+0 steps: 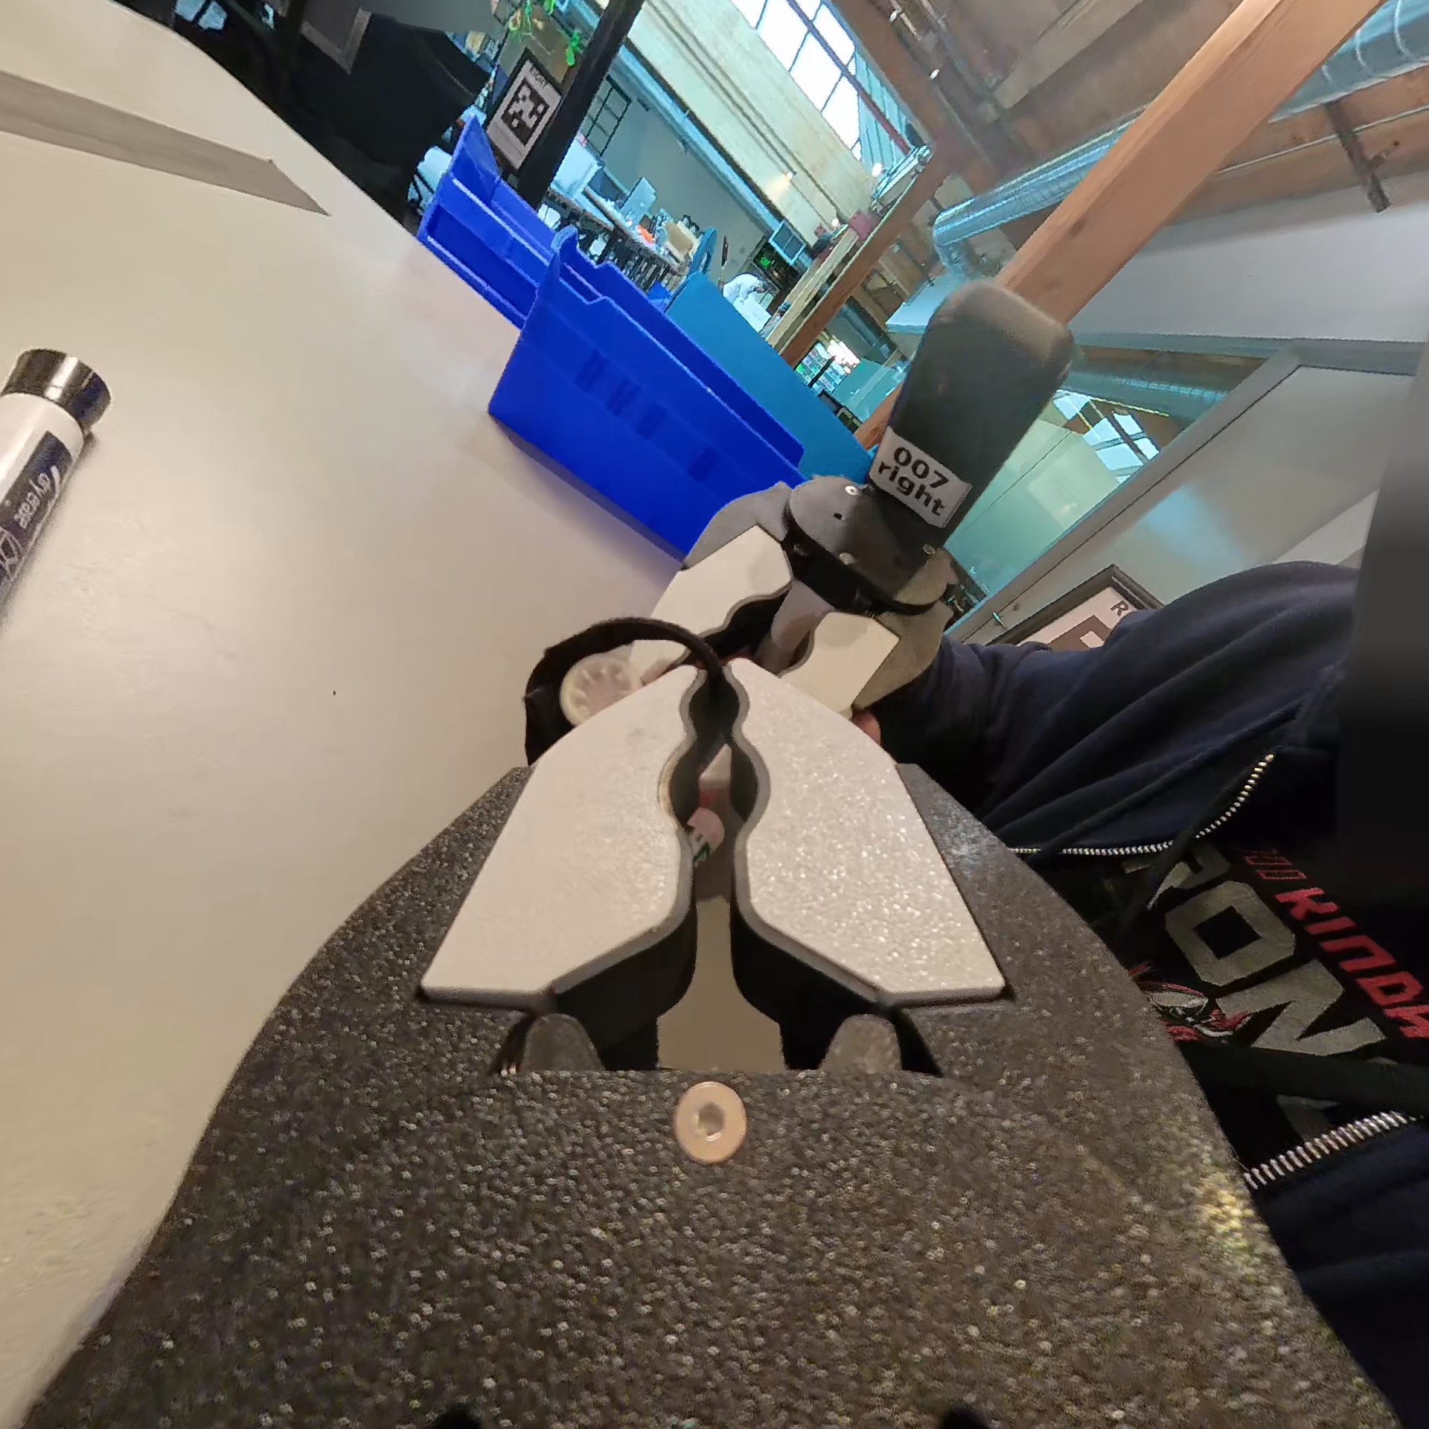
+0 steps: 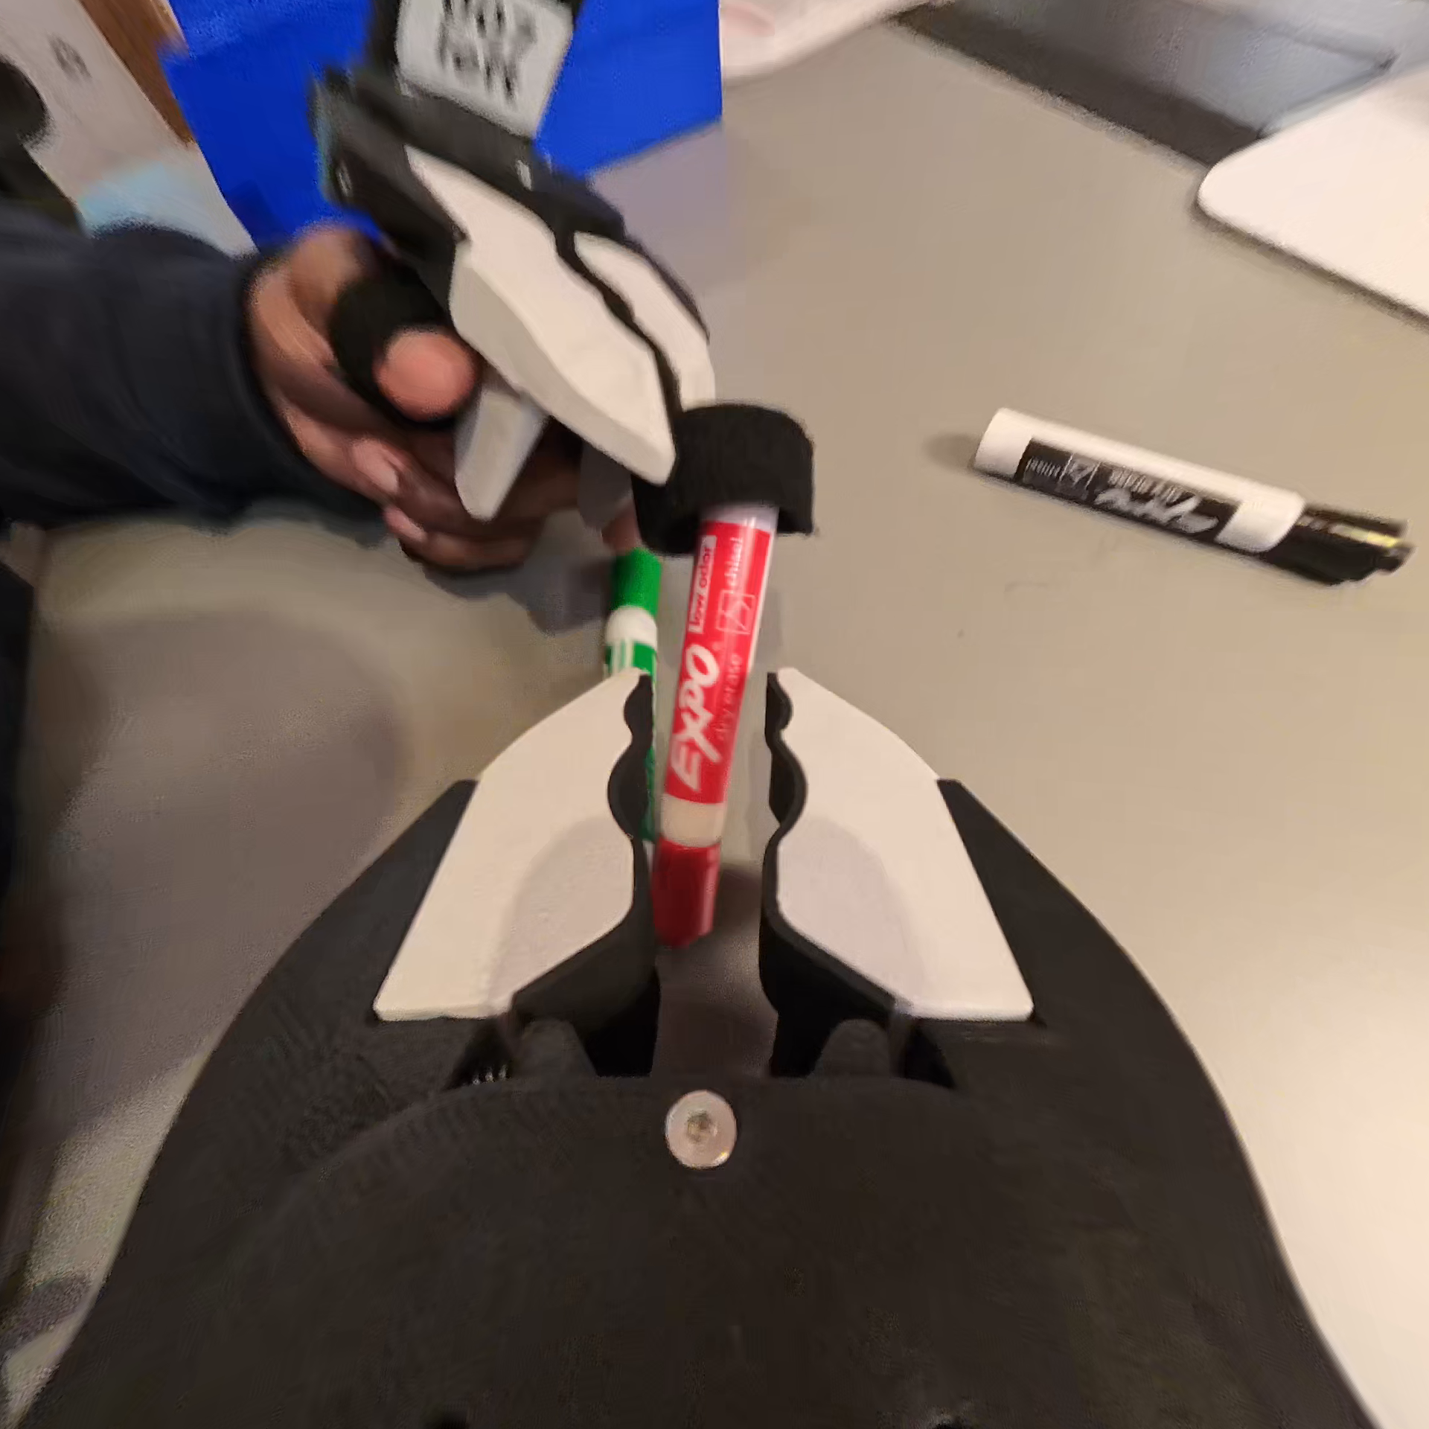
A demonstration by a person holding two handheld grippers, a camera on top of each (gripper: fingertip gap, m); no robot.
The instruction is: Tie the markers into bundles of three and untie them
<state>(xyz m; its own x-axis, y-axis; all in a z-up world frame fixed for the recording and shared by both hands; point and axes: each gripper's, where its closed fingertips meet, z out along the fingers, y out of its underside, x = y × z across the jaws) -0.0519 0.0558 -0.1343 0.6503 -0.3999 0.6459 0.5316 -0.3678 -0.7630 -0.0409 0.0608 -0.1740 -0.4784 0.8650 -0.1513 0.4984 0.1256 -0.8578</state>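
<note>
A red marker (image 2: 700, 742) is being straddled, ungripped, by the spread right gripper (image 2: 707, 680); a black strap (image 2: 731, 472) is being pinched by the left gripper (image 1: 715, 680).

Pale table (image 1: 232, 619) w/ blue bins (image 1: 634, 417); wood beams (image 1: 1144, 178), duct, skylight windows (image 1: 812, 69) overhead.

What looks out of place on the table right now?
The black marker lies alone on the table, apart from the red marker and green marker sharing the black strap, so that bundle has two.
</note>
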